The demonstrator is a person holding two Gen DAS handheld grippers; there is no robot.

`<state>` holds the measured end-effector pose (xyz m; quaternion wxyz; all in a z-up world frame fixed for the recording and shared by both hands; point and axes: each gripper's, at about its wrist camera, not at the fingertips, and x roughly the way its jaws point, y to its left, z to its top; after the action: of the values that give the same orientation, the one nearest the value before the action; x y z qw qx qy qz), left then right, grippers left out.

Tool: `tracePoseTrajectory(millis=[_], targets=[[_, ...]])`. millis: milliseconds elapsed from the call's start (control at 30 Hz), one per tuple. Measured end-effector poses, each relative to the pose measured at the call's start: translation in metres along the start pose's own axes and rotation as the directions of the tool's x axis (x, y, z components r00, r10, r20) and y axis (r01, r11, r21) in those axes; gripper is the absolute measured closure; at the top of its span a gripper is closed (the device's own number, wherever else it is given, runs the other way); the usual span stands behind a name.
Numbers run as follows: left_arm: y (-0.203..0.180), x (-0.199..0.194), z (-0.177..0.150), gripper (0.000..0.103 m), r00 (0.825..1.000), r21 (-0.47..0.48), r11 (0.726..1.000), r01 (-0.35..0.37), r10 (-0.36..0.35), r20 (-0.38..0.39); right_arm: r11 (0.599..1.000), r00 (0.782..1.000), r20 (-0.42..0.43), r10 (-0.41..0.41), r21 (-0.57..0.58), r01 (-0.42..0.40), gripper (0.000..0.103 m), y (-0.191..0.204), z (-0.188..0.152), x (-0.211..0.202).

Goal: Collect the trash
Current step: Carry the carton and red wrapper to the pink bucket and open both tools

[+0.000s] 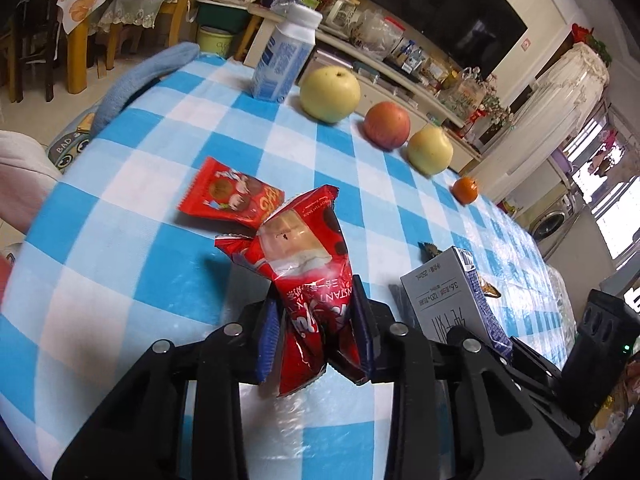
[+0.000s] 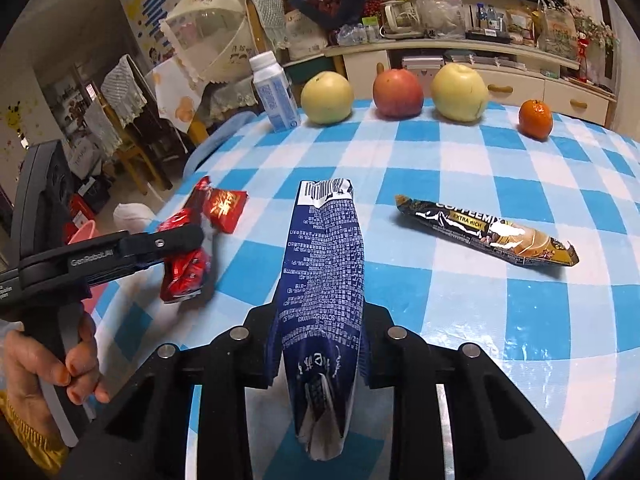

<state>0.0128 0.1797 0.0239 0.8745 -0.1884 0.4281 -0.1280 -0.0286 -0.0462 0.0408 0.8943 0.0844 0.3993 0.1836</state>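
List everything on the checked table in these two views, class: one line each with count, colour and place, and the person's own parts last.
table: 1, blue-white checked cloth.
bottle: 1, white-blue, upright at far edge.
pears: 2, yellow-green, far row, either side of the apple.
apple: 1, red, between the pears.
orange: 1, right end of row.
coffee sachet: 1, black-gold, lying mid-table.
flat wrapper: 1, red, lying on the cloth.
held wrapper: 1, red, in left gripper.
carton: 1, navy-white, flattened, in right gripper.
left gripper: shut.
right gripper: shut.
hand: 1, on left gripper's handle.
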Motion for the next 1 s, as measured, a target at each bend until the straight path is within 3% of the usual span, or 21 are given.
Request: tracePoseTrajectory(millis=[300, 1000], targets=[[0.019, -0.041, 0.002, 0.069, 0.998, -0.005, 1.0, 0.018, -0.018, 0.061, 0.988, 0.992, 0.021, 0.123, 0.09, -0.125, 0.072, 0.006, 0.002, -0.006], [0.085, -0.122, 0.005, 0.069, 0.975, -0.094, 0.995, -0.037, 0.057, 0.213, 0.965, 0.965, 0.034, 0.261, 0.015, -0.262, 0.072, 0.115, 0.018, -0.017]])
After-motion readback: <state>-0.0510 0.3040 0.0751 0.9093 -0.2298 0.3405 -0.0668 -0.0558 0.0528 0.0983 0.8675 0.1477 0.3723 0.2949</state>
